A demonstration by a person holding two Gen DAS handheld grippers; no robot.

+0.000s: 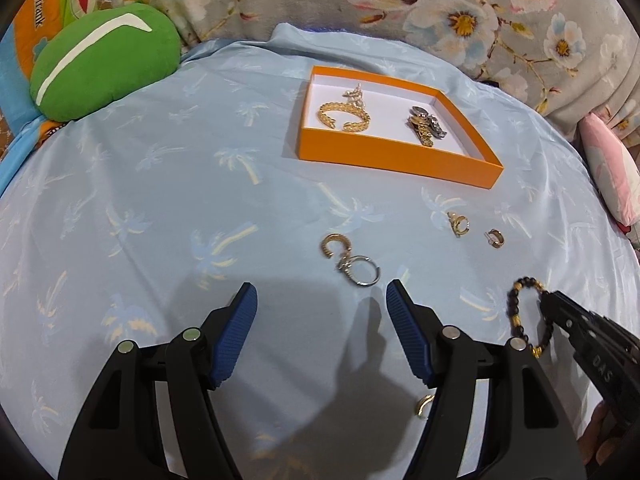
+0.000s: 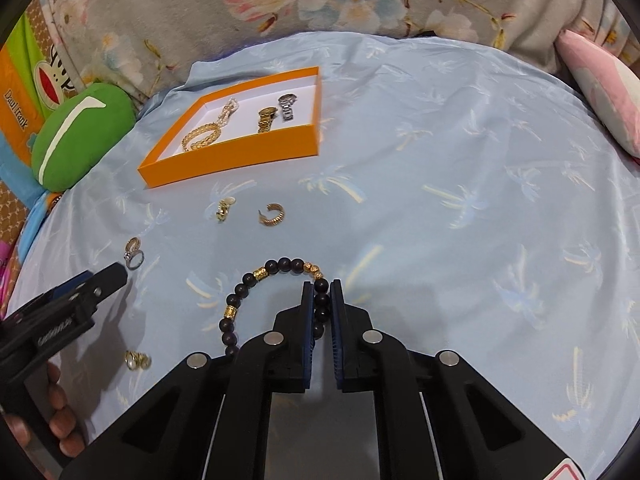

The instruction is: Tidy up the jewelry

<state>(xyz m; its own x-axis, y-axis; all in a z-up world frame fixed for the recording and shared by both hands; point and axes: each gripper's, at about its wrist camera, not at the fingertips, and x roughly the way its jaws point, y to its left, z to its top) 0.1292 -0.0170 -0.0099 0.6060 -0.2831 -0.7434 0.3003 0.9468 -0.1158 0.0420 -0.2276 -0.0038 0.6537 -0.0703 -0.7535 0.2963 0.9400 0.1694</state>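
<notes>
Near the bed's front edge, your right hand-held gripper (image 2: pixel 320 286) is clenched on the beaded bracelet (image 2: pixel 256 276); lift it straight, then carry it over the orange box (image 2: pixel 240 152), left hand-held gripper (image 1: pixel 322 294) released.

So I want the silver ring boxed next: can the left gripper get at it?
Probably yes. The left gripper is open, and the silver ring lies just ahead of its tips on bare cloth; only a gold hoop sits close.

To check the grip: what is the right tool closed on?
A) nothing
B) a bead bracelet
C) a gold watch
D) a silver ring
B: the right tool has its pads shut on the dark beads of the bead bracelet lying on the blue cloth.
</notes>
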